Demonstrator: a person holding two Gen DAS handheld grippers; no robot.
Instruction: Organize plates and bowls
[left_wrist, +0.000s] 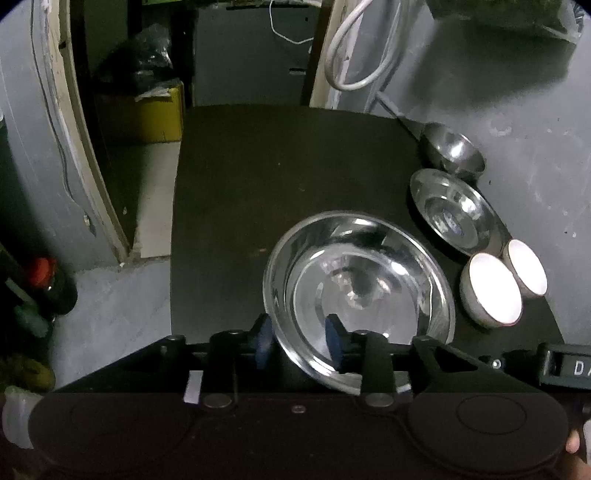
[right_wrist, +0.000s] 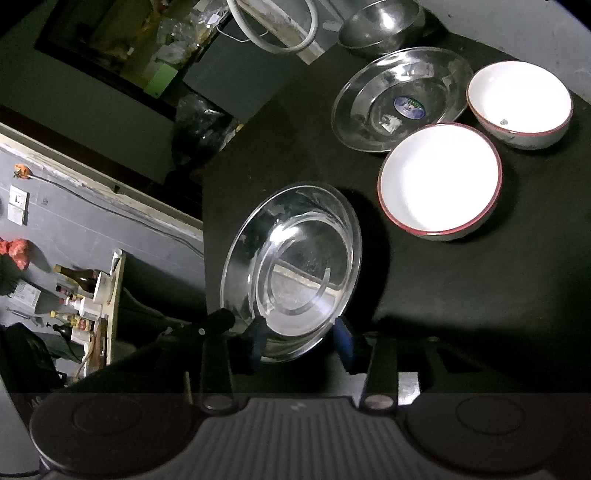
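left gripper (left_wrist: 299, 341) pinching the near rim of the large steel plate (left_wrist: 358, 288) over the black table (left_wrist: 277, 166); right gripper (right_wrist: 301, 341) spread around that plate's (right_wrist: 295, 266) edge, contact unclear.

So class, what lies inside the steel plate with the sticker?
Inside the steel plate sit only a round blue sticker and a small pale label. Whatever lies beneath the plate is hidden.

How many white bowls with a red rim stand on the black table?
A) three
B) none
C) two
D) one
C: two white bowls, the nearer one and the farther one, stand beside the steel plate on the black table.
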